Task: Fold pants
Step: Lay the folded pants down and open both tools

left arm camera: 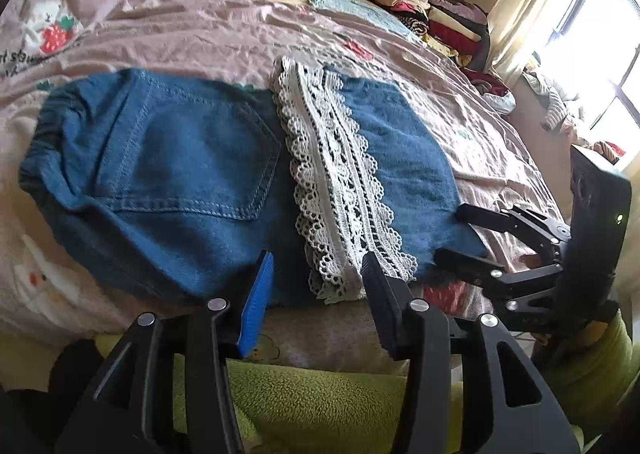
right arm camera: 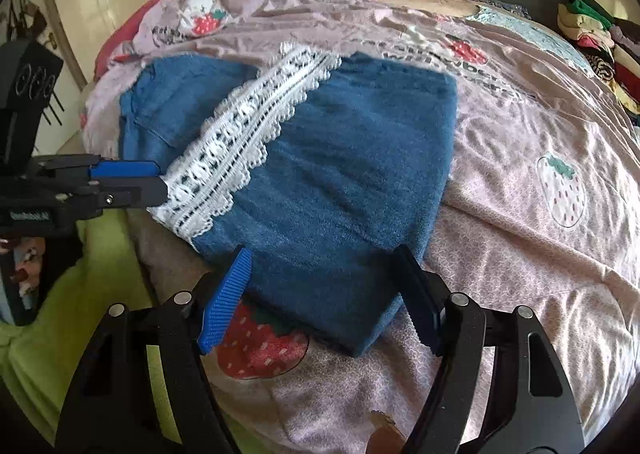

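Left wrist view: denim pants [left arm camera: 168,173] lie folded flat on a pink bedsheet [left arm camera: 192,33] printed with strawberries. The fabric is blue woven denim with contrast stitching outlining a rear patch pocket [left arm camera: 192,157] and a gathered elastic waistband at the left end. A white crochet lace trim [left arm camera: 332,189], scalloped along both edges and perforated down its length, crosses the denim at the leg hem. The left gripper [left arm camera: 316,286] holds its jaws apart over the near edge of the pants, one finger faced with a ribbed blue pad [left arm camera: 260,294], the other black; nothing sits between them. At right, the right gripper [left arm camera: 460,234] also stands spread at the fold's near corner.

Right wrist view: the right gripper [right arm camera: 324,294] straddles the folded denim corner with jaws wide, not clamping. The left gripper [right arm camera: 156,183] meets the end of the lace trim [right arm camera: 248,133] from the side. Beyond, a stack of folded clothes [right arm camera: 600,41] rests at the bed's far right, and a green fleece blanket [right arm camera: 80,294] lies below the mattress edge.
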Available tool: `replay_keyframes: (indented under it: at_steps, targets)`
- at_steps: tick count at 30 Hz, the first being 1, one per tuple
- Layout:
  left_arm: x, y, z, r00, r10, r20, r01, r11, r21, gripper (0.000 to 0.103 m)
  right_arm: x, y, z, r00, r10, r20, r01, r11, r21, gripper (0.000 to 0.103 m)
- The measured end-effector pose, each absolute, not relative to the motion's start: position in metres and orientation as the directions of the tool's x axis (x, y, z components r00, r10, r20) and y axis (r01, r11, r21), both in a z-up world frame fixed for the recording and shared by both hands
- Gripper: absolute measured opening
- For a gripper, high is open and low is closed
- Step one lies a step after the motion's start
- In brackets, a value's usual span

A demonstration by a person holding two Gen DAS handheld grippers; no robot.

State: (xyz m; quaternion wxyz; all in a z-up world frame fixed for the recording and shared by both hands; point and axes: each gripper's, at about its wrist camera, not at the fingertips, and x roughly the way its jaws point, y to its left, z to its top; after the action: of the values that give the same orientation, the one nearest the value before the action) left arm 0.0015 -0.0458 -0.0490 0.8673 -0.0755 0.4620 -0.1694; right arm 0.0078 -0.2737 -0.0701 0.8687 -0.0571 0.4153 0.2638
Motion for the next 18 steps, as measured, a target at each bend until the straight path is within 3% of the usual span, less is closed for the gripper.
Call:
replay_keyframes:
  at_steps: [3, 6, 9, 11, 13, 18]
  targets:
    - [-0.002, -0.044, -0.042, 0.533, -0.354, -0.769, 0.223, 0.935, -0.276, 0.061, 0.005, -0.277, -0.060, 0.529, 0.422, -0.736, -0.505, 0.854, 0.126, 0.070]
    - [-0.004, -0.042, -0.036, 0.534, -0.366, -0.762, 0.229, 0.930, -0.286, 0.065, 0.003, -0.278, -0.052, 0.545, 0.417, -0.728, -0.501, 0.858, 0.117, 0.074]
    - [-0.009, -0.042, -0.027, 0.550, -0.347, -0.760, 0.233, 0.937, -0.259, 0.082, 0.001, -0.278, -0.045, 0.561, 0.409, -0.720, -0.495, 0.863, 0.106, 0.080]
    - [-0.012, -0.041, -0.021, 0.562, -0.345, -0.752, 0.238, 0.938, -0.252, 0.083, -0.001, -0.277, -0.039, 0.571, 0.408, -0.712, -0.493, 0.864, 0.099, 0.083]
    - [-0.015, -0.040, -0.014, 0.577, -0.324, -0.750, 0.232, 0.945, -0.231, 0.096, -0.003, -0.277, -0.033, 0.583, 0.406, -0.704, -0.491, 0.866, 0.092, 0.085]
    - [-0.020, -0.035, 0.000, 0.606, -0.293, -0.739, 0.221, 0.955, -0.197, 0.098, -0.006, -0.273, -0.023, 0.603, 0.393, -0.694, -0.491, 0.869, 0.065, 0.090]
